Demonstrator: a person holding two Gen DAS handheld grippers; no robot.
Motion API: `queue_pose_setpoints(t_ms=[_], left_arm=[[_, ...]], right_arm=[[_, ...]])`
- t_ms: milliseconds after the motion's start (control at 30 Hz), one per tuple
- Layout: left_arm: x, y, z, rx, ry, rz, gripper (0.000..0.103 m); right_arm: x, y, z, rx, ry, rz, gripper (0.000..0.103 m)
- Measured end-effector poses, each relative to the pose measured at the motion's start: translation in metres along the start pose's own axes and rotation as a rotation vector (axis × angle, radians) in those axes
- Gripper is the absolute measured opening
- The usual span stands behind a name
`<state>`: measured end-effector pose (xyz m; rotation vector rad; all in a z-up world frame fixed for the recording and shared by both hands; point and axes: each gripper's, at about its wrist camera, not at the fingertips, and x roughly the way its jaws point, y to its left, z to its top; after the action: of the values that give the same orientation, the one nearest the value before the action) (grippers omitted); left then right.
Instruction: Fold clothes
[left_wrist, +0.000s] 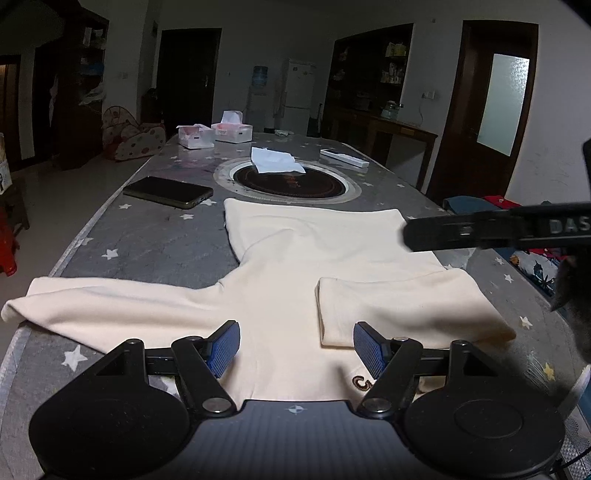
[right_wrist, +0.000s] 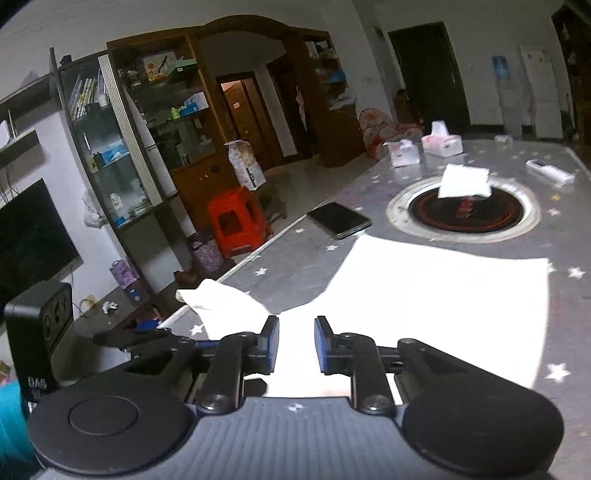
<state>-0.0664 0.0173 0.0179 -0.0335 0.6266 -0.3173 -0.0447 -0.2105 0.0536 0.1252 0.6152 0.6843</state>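
From my left wrist, the cream top (left_wrist: 295, 266) lies flat on the starred worktop (left_wrist: 155, 240), neck end nearest me, one sleeve (left_wrist: 399, 306) already folded across the chest and the other (left_wrist: 110, 302) stretched out toward the worktop's edge. My left claw (left_wrist: 295, 347) hovers wide open and empty over the neck end, probably ready for that loose sleeve. From my right wrist, the top (right_wrist: 424, 295) glares white; my right claw (right_wrist: 296, 345) stands slightly parted above it, holding nothing, likely having let the folded sleeve lie.

Dim room, fisheye bending at edges — right view motion-blurred, cream garment (right_wrist: 436, 295) overexposed white.
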Motion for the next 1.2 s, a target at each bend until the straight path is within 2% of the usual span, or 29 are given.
queue_pose_setpoints(t_ms=[100, 167, 233, 300, 400, 467, 533, 633, 733, 767, 933, 1000, 1067, 1200], left_arm=[[0.005, -0.005, 0.001, 0.014, 0.003, -0.027, 0.068], [0.013, -0.01, 0.004, 0.028, 0.016, -0.045, 0.058], [0.021, -0.015, 0.005, 0.041, 0.03, -0.055, 0.053], [0.032, -0.021, 0.006, 0.053, 0.052, -0.059, 0.051], [0.045, -0.029, 0.007, 0.081, 0.076, -0.057, 0.049], [0.051, -0.033, 0.005, 0.099, 0.09, -0.055, 0.037], [0.054, -0.035, 0.004, 0.111, 0.094, -0.04, 0.031], [0.056, -0.035, 0.004, 0.115, 0.096, -0.023, 0.01], [0.054, -0.033, 0.008, 0.109, 0.088, -0.013, 0.006], [0.052, -0.034, 0.01, 0.113, 0.08, -0.011, 0.006], [0.044, -0.036, 0.015, 0.108, 0.068, -0.014, 0.009], [0.042, -0.036, 0.014, 0.11, 0.071, 0.0, 0.018], [0.043, -0.036, 0.011, 0.108, 0.083, 0.015, 0.039], [0.05, -0.035, 0.006, 0.095, 0.115, 0.028, 0.04]], right_arm=[[-0.018, -0.017, -0.009, -0.015, 0.015, -0.102, 0.024], [-0.03, -0.03, -0.016, -0.027, 0.034, -0.182, 0.029], [-0.041, -0.041, -0.028, -0.026, 0.065, -0.243, 0.032], [-0.052, -0.048, -0.041, -0.022, 0.093, -0.29, 0.043], [-0.064, -0.048, -0.059, -0.054, 0.125, -0.35, 0.05], [-0.067, -0.048, -0.067, -0.065, 0.134, -0.373, 0.055], [-0.066, -0.05, -0.071, -0.048, 0.136, -0.369, 0.055], [-0.064, -0.052, -0.079, -0.033, 0.145, -0.36, 0.057], [-0.06, -0.05, -0.084, -0.041, 0.146, -0.357, 0.06], [-0.059, -0.049, -0.085, -0.045, 0.144, -0.357, 0.063], [-0.054, -0.046, -0.088, -0.054, 0.123, -0.382, 0.064], [-0.053, -0.046, -0.089, -0.053, 0.118, -0.388, 0.066], [-0.053, -0.046, -0.09, -0.058, 0.116, -0.395, 0.068], [-0.052, -0.047, -0.092, -0.058, 0.114, -0.402, 0.07]])
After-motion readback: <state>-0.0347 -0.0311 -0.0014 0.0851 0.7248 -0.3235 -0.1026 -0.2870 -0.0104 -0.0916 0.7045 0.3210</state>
